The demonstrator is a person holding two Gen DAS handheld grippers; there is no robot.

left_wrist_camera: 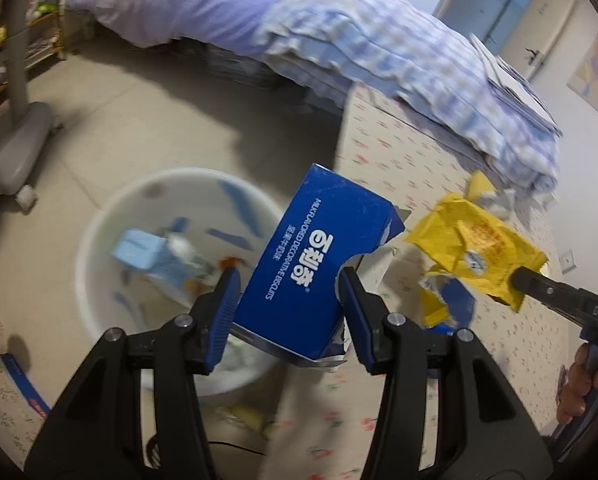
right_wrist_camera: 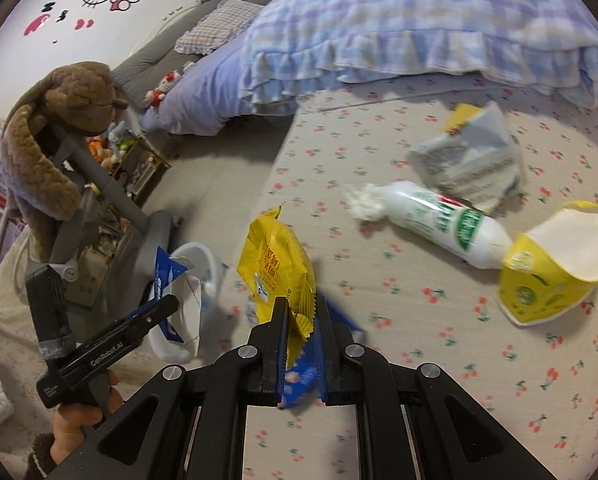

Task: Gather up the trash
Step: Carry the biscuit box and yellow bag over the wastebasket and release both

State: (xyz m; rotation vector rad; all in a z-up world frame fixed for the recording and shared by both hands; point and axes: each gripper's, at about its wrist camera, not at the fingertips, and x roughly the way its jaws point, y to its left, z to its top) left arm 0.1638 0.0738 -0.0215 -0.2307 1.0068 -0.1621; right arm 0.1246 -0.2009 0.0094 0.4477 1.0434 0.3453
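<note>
left gripper [left_wrist_camera: 289,300] pinching the blue box [left_wrist_camera: 315,264] might miss the bin [left_wrist_camera: 99,216] lower left, right gripper [right_wrist_camera: 303,344] pinching a yellow wrapper [right_wrist_camera: 275,264]

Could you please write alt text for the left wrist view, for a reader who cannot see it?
The left gripper holds a blue biscuit box above a white bin already holding some trash. At right, the right gripper pinches a yellow wrapper over a cherry-print sheet; a bed with a checked quilt lies behind.
</note>
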